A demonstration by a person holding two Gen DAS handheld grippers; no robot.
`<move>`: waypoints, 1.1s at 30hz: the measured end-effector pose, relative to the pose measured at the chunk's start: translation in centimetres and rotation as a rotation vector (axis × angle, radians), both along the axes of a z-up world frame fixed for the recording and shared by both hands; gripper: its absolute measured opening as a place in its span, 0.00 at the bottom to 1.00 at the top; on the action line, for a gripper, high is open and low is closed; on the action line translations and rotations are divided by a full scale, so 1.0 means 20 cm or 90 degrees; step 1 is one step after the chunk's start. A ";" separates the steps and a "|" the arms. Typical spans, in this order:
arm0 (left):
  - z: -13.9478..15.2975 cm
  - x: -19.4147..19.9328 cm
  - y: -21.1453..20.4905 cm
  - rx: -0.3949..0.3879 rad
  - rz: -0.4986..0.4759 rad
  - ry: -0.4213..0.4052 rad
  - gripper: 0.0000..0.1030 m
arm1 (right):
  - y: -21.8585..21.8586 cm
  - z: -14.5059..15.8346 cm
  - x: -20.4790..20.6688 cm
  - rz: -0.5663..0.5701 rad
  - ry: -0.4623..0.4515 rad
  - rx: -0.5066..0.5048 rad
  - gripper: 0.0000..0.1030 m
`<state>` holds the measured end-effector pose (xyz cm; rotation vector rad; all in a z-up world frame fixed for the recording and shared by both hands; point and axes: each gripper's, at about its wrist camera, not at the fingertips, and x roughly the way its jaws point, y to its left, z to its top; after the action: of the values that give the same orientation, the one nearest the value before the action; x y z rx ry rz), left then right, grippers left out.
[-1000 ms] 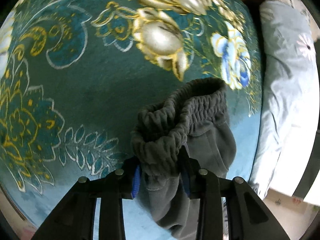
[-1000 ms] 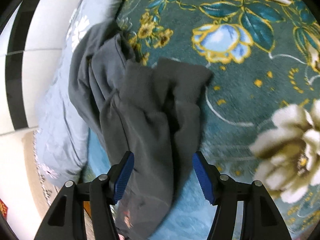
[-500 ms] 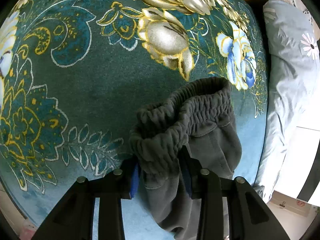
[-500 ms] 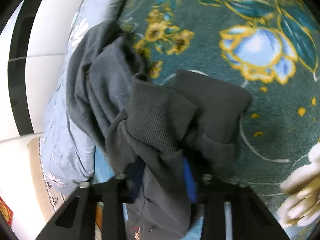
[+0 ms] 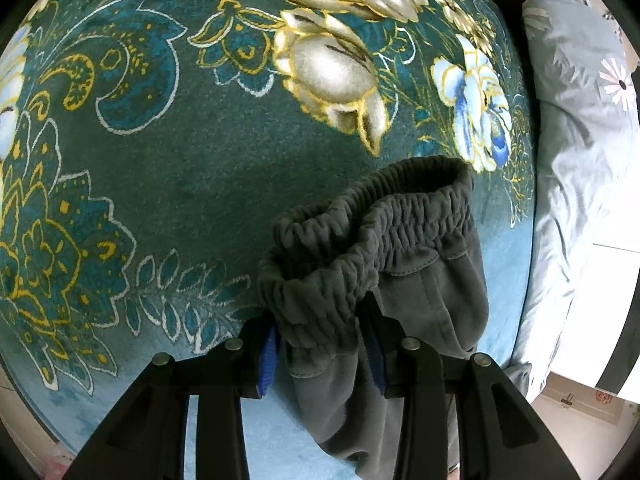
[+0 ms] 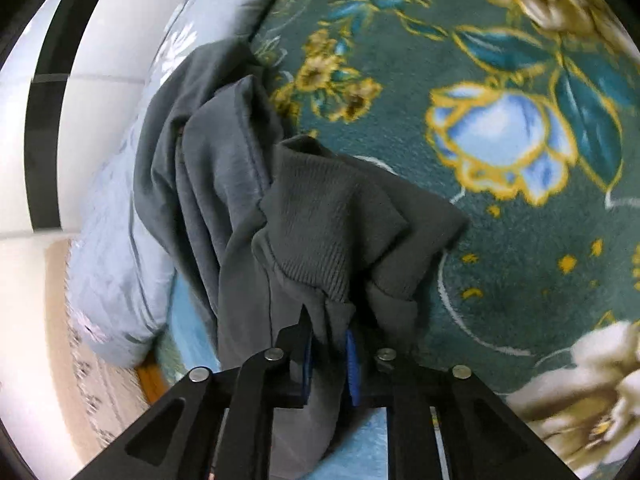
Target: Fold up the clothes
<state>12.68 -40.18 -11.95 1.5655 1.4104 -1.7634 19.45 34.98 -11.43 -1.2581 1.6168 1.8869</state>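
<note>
On the big flowery blanket (image 5: pixel 168 168), near the pale pillow (image 5: pixel 580 128), the grey pants (image 5: pixel 420 280) are pinched by both: left hand-held gripper (image 5: pixel 322 350) on the waistband, right hand-held gripper (image 6: pixel 328 354) just closed on the cuffs, so lifting and folding looks next.

Grey trousers (image 5: pixel 400 264) run off bottom edge in both wrist views; legs unseen. Right view motion-blurred, blanket (image 6: pixel 520 240) pattern soft. Pillow (image 5: pixel 580 140) cut by rim.
</note>
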 end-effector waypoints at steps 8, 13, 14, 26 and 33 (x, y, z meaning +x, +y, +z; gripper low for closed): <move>-0.04 0.03 -0.01 0.013 0.023 -0.001 0.43 | 0.04 -0.03 0.15 -0.046 -0.033 0.005 0.65; -0.04 0.03 -0.02 0.022 0.022 0.001 0.43 | 0.05 -0.14 0.10 -0.102 -0.020 -0.034 0.67; -0.04 0.03 -0.01 0.020 0.022 0.002 0.43 | 0.04 -0.14 0.09 -0.115 -0.025 -0.030 0.67; 0.49 0.03 0.04 0.006 -0.117 0.259 0.31 | 0.05 0.36 0.08 -0.053 0.186 -0.006 0.17; 0.06 0.11 0.04 0.045 -0.112 0.102 0.32 | 0.07 0.05 0.36 -0.095 0.048 -0.007 0.17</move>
<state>14.93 -39.29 -10.73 1.6623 1.4608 -2.0006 26.56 36.47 -10.36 -1.0504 1.7115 1.8551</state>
